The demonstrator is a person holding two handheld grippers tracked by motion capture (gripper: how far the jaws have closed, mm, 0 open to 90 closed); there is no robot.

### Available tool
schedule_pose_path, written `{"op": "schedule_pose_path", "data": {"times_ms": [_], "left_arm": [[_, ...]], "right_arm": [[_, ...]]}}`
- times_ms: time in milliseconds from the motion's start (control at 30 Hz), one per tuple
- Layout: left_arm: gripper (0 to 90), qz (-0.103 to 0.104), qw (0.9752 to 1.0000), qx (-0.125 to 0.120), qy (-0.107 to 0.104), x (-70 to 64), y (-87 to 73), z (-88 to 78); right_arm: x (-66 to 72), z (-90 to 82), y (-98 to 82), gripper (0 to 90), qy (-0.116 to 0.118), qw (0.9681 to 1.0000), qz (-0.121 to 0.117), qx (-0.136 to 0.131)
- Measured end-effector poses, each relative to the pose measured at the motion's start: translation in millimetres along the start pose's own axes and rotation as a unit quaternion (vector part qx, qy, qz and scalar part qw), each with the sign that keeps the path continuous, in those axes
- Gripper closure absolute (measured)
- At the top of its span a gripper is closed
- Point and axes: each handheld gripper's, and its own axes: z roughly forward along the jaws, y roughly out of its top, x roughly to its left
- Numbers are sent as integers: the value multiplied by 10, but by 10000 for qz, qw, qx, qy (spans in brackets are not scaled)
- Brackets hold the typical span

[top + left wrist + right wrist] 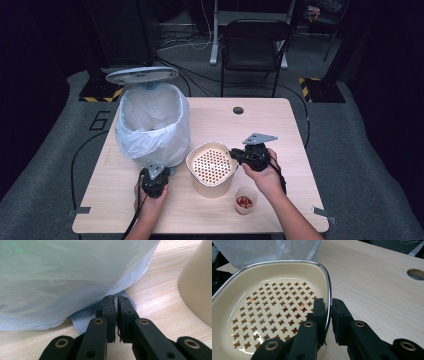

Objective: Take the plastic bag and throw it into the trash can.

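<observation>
Landmark: the strainer (212,165), a cream perforated insert with a chrome rim, seated in a cream pot (214,187) near the middle of the table (280,130).
Right gripper (235,154): at the strainer's right rim, jaws closed onto it; in the right gripper view (328,305) one jaw is inside the rim and the other outside, with the chrome edge pinched between them.
Right hand (267,175): just right of the strainer, wrapped around the gripper's body, forearm coming in from the table's near edge.
Strainer inside: wet, with cross-shaped holes and a few small red flecks on the perforated floor (274,312).
Left gripper (152,172): left of the strainer, near the foot of the bin (152,125); jaws brought together, pads nearly touching.
Left gripper's hold: in the left gripper view (116,302) the jaw tips sit over a grey ribbed pedal (82,317) under the bin liner (62,277); I cannot tell whether anything is caught between them.
Left hand (150,197): left of and nearer than the strainer, gripping the tool.
Bin: left of and behind the strainer, lined with a clear bag, its lid (142,75) raised.
Cup (245,201): small and clear, just right of and nearer than the strainer, holding red bits, apart from the pot.
Pot: the left gripper view shows its cream wall (197,285) at the right edge.
</observation>
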Motion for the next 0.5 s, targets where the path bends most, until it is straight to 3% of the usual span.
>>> {"op": "schedule_pose_path", "data": {"times_ms": [200, 267, 367, 500], "left_arm": [[849, -16, 10000, 30, -38, -4, -1, -2], [849, -17, 10000, 27, -38, -4, -1, -1], [849, -38, 10000, 17, -42, -6, 0, 0], [849, -12, 10000, 14, -20, -2, -1, 0]], "right_arm": [[24, -57, -43, 823, 85, 10000, -20, -5], [20, -98, -53, 679, 151, 9997, 110, -186], [18, -213, -53, 569, 99, 9984, 241, -505], [22, -384, -133, 442, -35, 9976, 214, -658]]}}
